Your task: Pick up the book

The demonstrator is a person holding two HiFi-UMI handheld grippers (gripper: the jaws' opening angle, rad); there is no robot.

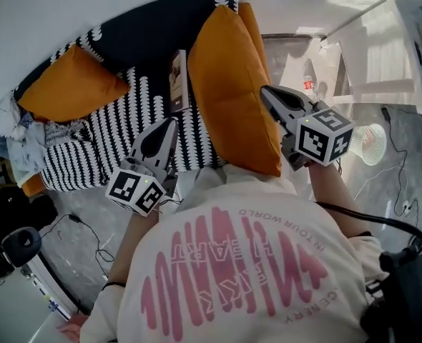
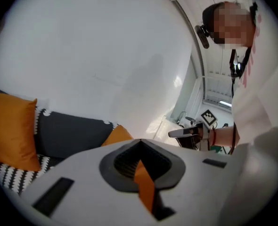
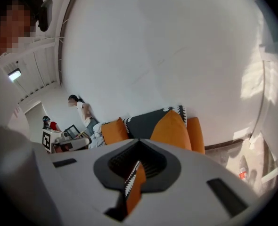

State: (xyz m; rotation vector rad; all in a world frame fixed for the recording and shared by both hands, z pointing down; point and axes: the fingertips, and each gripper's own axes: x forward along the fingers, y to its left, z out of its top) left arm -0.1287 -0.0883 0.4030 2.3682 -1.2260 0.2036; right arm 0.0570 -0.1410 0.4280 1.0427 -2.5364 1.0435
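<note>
The book, dark-covered and thin, lies on the black-and-white patterned sofa, just left of a big orange cushion. My left gripper hovers over the striped seat below the book, jaws together and empty. My right gripper is in front of the big cushion's right edge, jaws also together with nothing in them. In the left gripper view the jaws point at the wall above the sofa, and the right gripper shows beyond. The right gripper view has its jaws aimed toward the cushions.
A smaller orange cushion and a heap of clothes sit at the sofa's left end. A white shelf unit, a bottle, a small fan and floor cables are to the right. Another person is by the far wall.
</note>
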